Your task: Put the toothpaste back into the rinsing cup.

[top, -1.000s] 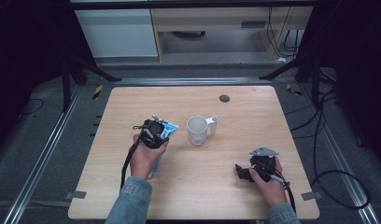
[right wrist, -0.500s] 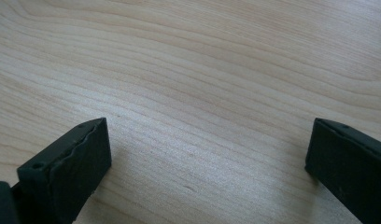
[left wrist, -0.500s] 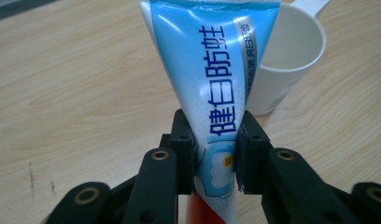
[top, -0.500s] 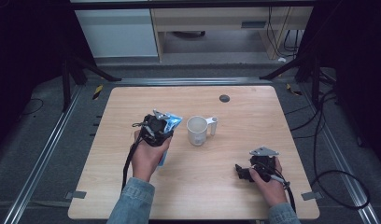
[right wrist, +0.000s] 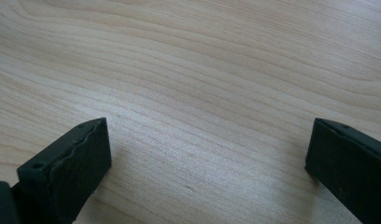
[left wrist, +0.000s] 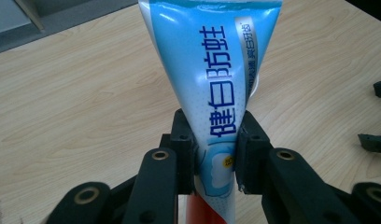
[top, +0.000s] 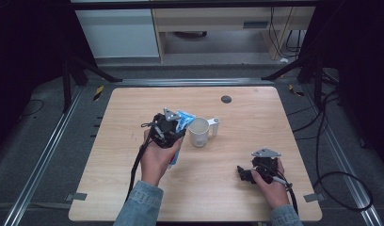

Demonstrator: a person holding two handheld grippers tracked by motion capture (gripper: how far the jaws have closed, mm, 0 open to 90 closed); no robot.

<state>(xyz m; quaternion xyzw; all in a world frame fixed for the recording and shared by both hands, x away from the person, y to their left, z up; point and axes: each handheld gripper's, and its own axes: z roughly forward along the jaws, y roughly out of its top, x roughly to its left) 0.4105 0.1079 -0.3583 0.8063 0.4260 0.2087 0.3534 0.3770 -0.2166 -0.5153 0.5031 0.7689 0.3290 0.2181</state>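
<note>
A blue and white toothpaste tube (left wrist: 212,70) with a red lower part is clamped between the jaws of my left gripper (left wrist: 215,158), which is shut on it. In the high view the left gripper (top: 173,133) holds the tube (top: 184,119) above the table, tilted, with its flat end touching or just short of the rim of a white mug (top: 198,133). The mug stands upright mid-table with its handle to the right. My right gripper (top: 242,173) rests low near the front right of the table, open, and nothing lies between its jaws (right wrist: 207,154).
A small dark round disc (top: 226,99) lies on the wooden table (top: 256,122) near the far edge. The right gripper's jaw tips (left wrist: 373,142) show at the right edge of the left gripper view. Dark floor, rails and cables surround the table.
My left gripper has carried the tube a little to the right and farther away, toward the mug. The right gripper and the mug have stayed put.
</note>
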